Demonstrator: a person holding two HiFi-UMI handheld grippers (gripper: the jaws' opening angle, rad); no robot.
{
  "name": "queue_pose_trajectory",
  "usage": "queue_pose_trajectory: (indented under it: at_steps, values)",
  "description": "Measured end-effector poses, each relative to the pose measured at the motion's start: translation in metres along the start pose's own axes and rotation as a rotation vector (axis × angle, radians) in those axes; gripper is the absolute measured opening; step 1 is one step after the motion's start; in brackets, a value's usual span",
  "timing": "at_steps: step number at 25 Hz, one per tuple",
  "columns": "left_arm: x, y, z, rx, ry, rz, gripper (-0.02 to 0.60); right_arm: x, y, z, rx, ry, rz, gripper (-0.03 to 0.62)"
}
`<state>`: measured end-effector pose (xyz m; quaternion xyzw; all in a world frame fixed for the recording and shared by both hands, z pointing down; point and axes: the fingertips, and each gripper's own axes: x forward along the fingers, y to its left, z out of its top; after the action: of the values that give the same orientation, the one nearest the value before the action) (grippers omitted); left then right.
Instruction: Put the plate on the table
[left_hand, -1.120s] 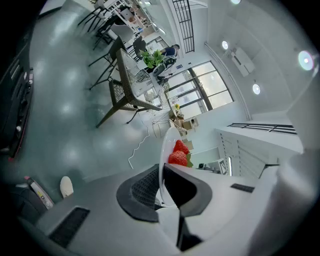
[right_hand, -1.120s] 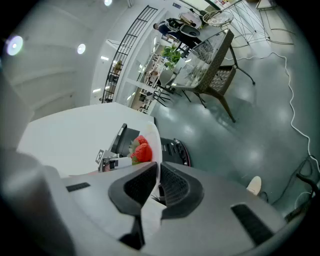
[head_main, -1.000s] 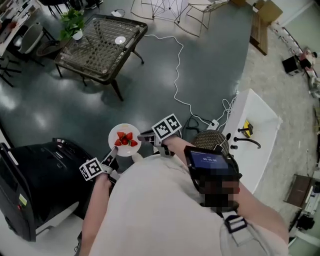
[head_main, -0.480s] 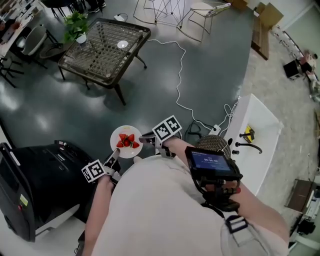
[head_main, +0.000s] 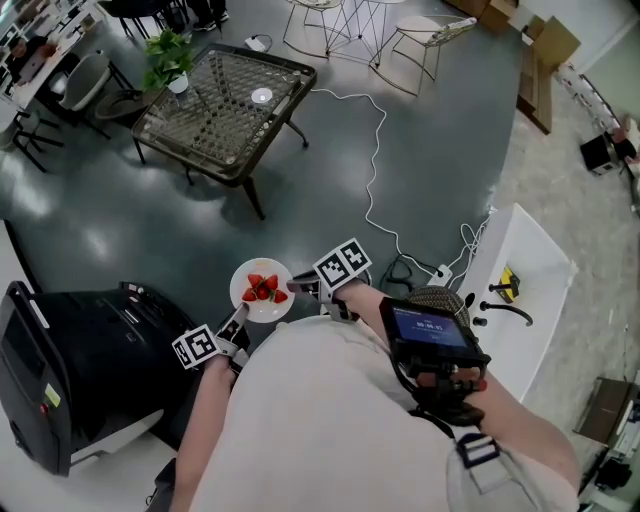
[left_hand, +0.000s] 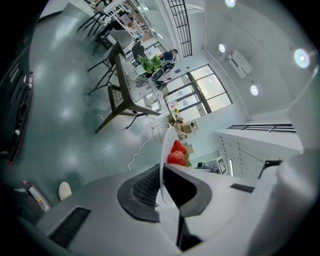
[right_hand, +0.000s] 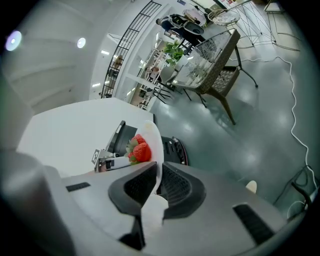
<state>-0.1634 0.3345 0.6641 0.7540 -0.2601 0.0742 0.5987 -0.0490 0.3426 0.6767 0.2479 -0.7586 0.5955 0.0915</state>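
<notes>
A small white plate (head_main: 247, 301) carrying red strawberries (head_main: 264, 289) is held over the dark floor, in front of the person. My left gripper (head_main: 237, 324) is shut on the plate's near-left rim, and my right gripper (head_main: 300, 288) is shut on its right rim. In the left gripper view the plate's edge (left_hand: 162, 155) runs between the jaws with strawberries (left_hand: 177, 154) beyond. The right gripper view shows the rim (right_hand: 156, 150) clamped, with berries (right_hand: 139, 150) to its left. The wicker-topped table (head_main: 222, 98) stands far ahead at upper left.
A black machine (head_main: 80, 365) sits close at the left. A white cable (head_main: 372, 195) snakes across the floor toward a power strip (head_main: 440, 272). A white sink counter (head_main: 520, 290) is at the right. A potted plant (head_main: 170, 58) and a small white dish (head_main: 262, 96) rest on the table; wire chairs (head_main: 370, 25) stand beyond.
Plate and both grippers have shifted slightly right and down in the view as the person moves; the table now sits nearer the frame's centre. Both grips are unchanged.
</notes>
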Motion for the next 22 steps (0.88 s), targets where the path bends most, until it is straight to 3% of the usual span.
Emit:
queue_pose_trajectory:
  at_steps: [13, 17, 22]
  values:
    - [0.011, 0.003, -0.003, -0.014, 0.019, 0.039, 0.02, -0.003, -0.014, -0.002, 0.06, -0.007, 0.021, 0.017]
    - [0.012, 0.006, -0.015, -0.059, 0.018, 0.047, 0.02, -0.006, -0.02, -0.01, 0.075, 0.014, 0.02, 0.017]
    - [0.024, 0.011, -0.014, -0.059, 0.014, 0.005, 0.02, -0.006, -0.028, -0.011, 0.107, 0.014, 0.01, 0.017]
